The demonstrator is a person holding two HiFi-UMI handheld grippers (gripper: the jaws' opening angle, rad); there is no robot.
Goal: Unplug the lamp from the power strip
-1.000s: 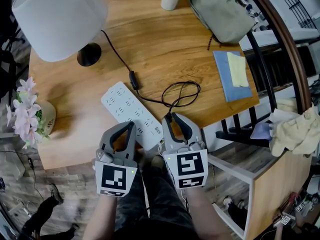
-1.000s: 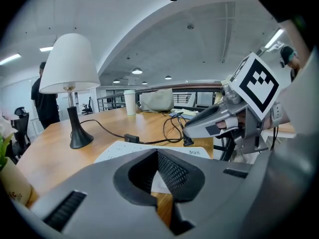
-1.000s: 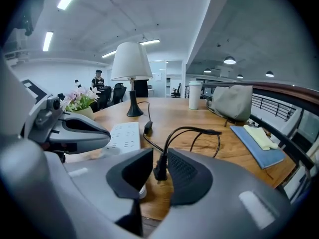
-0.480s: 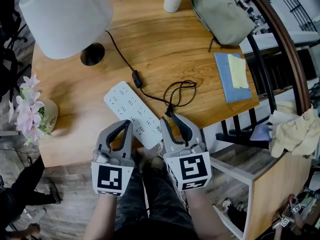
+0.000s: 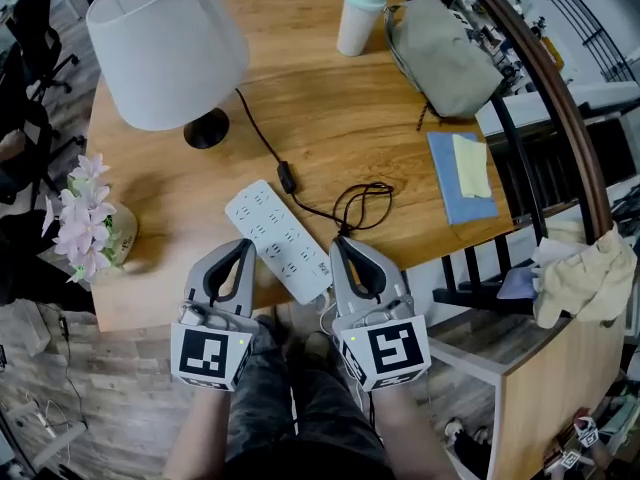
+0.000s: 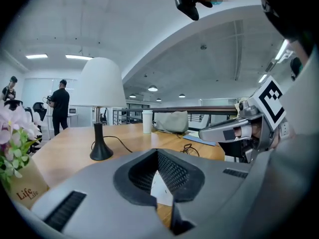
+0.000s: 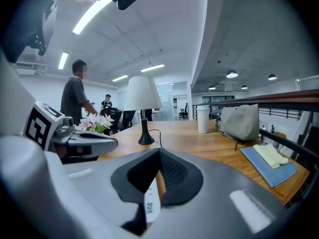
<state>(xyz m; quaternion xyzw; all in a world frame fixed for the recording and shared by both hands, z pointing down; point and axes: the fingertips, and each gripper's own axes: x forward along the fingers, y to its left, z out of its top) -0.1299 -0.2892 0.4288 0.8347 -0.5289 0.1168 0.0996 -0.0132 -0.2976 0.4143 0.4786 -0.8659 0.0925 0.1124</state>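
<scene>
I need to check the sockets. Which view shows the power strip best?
Head view: the whole power strip lies face up on the table, sockets visible. The left and right gripper views each catch only a white sliver of it.

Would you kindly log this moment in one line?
left tool: shut | right tool: just closed, empty | strip: between tools | lamp: upright

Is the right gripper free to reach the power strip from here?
Probably yes: the power strip lies right beside the right gripper, with nothing between them. Its jaws have just closed on nothing, so they must open first.
</scene>
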